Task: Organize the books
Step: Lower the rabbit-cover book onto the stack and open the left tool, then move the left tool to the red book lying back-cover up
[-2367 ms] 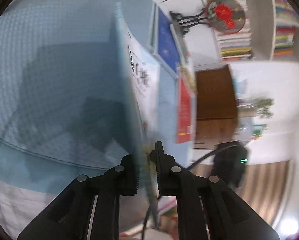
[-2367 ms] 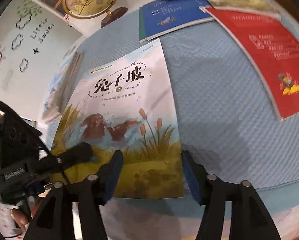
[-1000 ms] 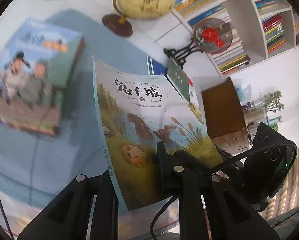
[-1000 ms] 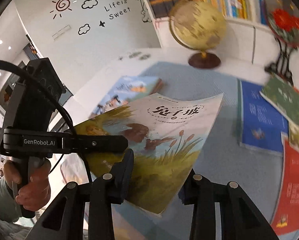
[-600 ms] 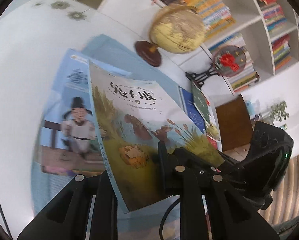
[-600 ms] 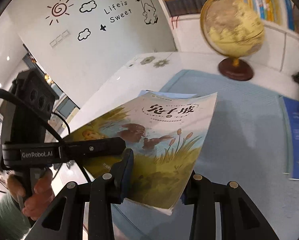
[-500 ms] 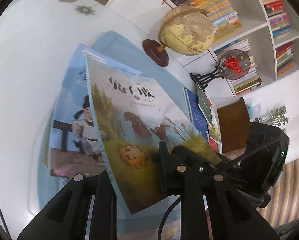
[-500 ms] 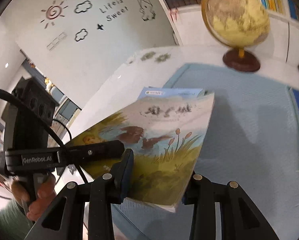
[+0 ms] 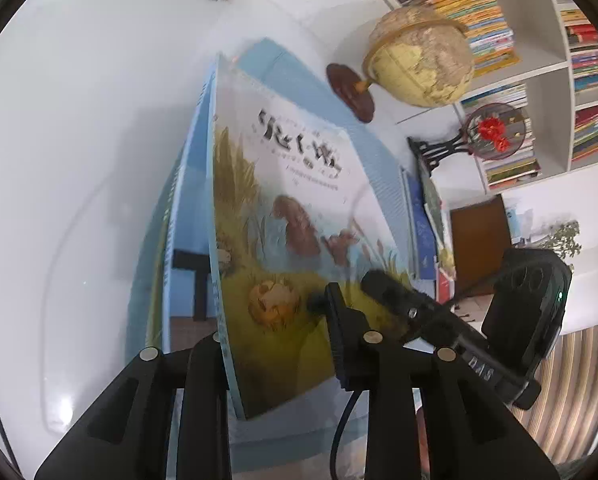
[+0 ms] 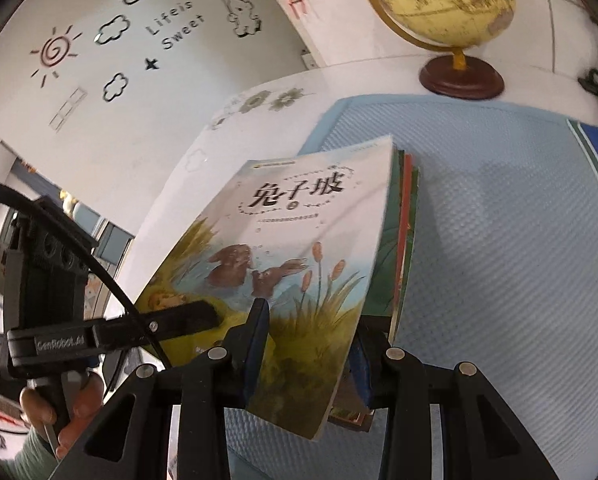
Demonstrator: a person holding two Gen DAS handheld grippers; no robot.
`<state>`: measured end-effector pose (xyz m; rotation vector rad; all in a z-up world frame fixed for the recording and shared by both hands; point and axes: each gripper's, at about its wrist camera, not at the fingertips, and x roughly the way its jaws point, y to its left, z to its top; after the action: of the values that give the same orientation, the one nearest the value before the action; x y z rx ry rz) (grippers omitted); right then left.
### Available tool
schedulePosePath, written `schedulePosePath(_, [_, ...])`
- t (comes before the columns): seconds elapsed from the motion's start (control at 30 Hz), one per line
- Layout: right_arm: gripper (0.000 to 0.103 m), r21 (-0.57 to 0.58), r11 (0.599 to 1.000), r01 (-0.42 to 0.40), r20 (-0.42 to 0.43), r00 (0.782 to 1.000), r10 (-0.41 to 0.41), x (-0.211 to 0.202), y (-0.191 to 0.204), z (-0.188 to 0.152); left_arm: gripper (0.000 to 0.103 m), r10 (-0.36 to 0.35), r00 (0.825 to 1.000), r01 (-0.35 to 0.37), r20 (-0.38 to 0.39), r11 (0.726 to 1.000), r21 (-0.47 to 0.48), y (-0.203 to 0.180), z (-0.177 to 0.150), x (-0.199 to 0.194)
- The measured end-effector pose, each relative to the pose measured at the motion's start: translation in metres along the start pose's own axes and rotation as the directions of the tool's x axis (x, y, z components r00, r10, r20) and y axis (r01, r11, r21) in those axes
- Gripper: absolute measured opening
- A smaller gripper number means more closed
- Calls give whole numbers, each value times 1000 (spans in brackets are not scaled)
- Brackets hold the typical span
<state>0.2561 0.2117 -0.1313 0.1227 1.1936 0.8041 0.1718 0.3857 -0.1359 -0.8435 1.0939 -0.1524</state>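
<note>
rabbit book (image 10: pixel 299 264) overhangs the stack (image 10: pixel 403 248) at 6 o'clock; bare blue mat (image 10: pixel 511 240) at 3. right gripper (image 10: pixel 307 356) clamps its bottom edge; left gripper (image 9: pixel 275 344) jaws have just been opening, loose round its spine.

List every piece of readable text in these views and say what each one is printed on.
"兔子坡": title on the rabbit picture book.
"Life is Sweet": decal on the white wall.
"GenRobot.AI": label on the left gripper, blurred but legible.
Small print above and under the book's title: too small to read.
Spines on the bookshelf: too small to read.
</note>
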Motion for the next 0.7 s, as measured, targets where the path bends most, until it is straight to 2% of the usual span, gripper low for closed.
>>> schedulePosePath(0.2, [37,38,999,11,-28,1000,-10,5,-8,-5,30,54,997,-56,-55,998,-25,15,-7,6])
schedulePosePath(0.33, [37,52,998,42,-52,998,-39,10,-12,-9,30,46,998,-50,-52,996,-70,22,-8,3])
schedulePosePath(0.43, [37,61,996,67,-75,995,-62,7,-15,-13,30,66,997,-70,-42,994,-88,27,-13,-5])
schedulePosePath(0.57, [38,49,996,69,-59,996,-66,-20,-20,-19,30,113,994,-112,0,986,-120,33,-27,-21])
schedulePosePath(0.63, [39,42,996,76,-48,996,-74,-36,-25,-22,30,177,984,-173,28,978,-115,30,-37,-28])
schedulePosePath(0.7, [39,24,995,100,-26,995,-99,-62,-33,-30,30,210,976,-204,58,974,-102,20,-49,-32])
